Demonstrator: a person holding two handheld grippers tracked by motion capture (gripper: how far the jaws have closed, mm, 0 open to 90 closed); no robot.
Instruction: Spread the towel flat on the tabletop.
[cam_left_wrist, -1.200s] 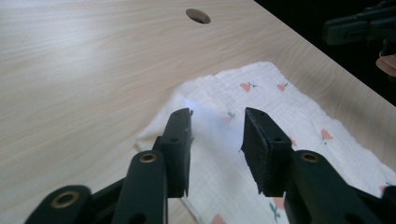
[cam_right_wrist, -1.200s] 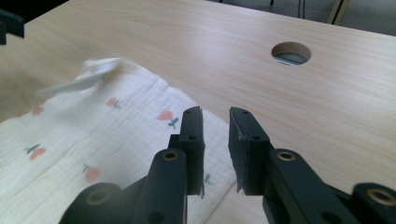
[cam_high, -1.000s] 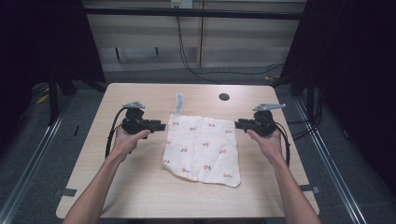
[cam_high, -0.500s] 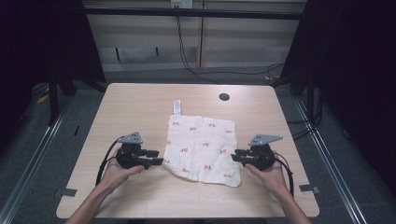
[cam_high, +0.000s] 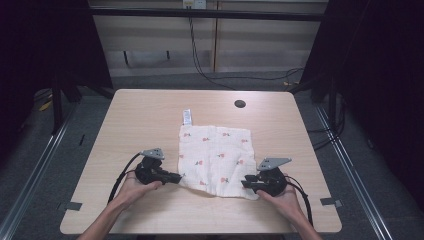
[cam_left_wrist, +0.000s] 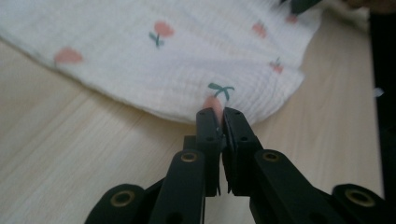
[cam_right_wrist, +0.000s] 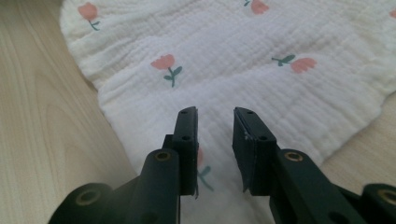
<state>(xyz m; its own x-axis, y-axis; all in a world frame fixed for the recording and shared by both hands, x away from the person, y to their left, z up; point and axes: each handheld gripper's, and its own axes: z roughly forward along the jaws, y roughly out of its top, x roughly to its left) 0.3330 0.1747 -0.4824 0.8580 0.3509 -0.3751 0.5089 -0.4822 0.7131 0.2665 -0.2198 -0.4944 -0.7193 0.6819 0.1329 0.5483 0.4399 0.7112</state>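
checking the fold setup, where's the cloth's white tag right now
In the high view the white tag sticks out from the far left corner of the cloth, flat on the table, left of the dark round hole.

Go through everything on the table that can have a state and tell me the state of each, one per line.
cloth: spread flat, unfolded, near-left corner pinched and slightly puckered
label: lying flat on the table beyond the cloth's far edge
left gripper: jaws have just closed, shut on the cloth's near-left corner
right gripper: jaws apart over the cloth's near-right corner, not gripping
table hole: uncovered
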